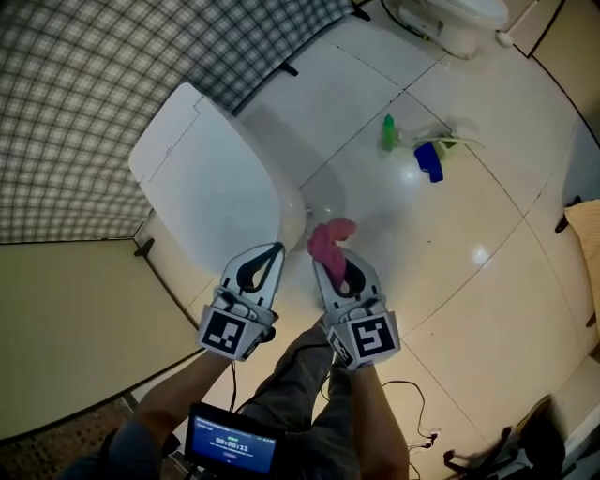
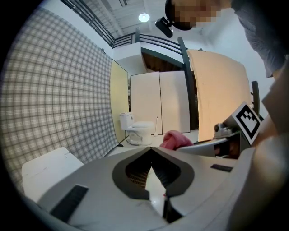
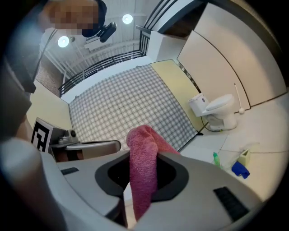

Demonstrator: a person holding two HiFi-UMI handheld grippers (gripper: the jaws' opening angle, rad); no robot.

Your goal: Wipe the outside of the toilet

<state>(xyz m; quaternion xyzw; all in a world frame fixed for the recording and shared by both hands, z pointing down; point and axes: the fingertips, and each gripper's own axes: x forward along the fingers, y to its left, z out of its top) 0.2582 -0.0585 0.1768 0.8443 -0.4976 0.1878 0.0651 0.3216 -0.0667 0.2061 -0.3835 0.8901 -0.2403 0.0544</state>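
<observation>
The white toilet (image 1: 211, 192) stands with its lid shut against the checked wall; its lid (image 2: 45, 169) also shows low in the left gripper view. My right gripper (image 1: 328, 258) is shut on a pink cloth (image 1: 330, 242), which hangs folded between its jaws (image 3: 143, 171). It hovers just right of the bowl's front. My left gripper (image 1: 277, 247) is beside it, over the bowl's front edge, jaws shut with nothing in them (image 2: 151, 149). The cloth (image 2: 174, 140) shows just past the left jaws.
A green bottle (image 1: 388, 133) and a blue and yellow object (image 1: 429, 161) lie on the pale tiled floor to the far right. A second toilet (image 1: 450, 19) stands at the far end. The checked wall (image 1: 84, 94) runs behind the toilet. A cable (image 1: 412, 412) lies near my feet.
</observation>
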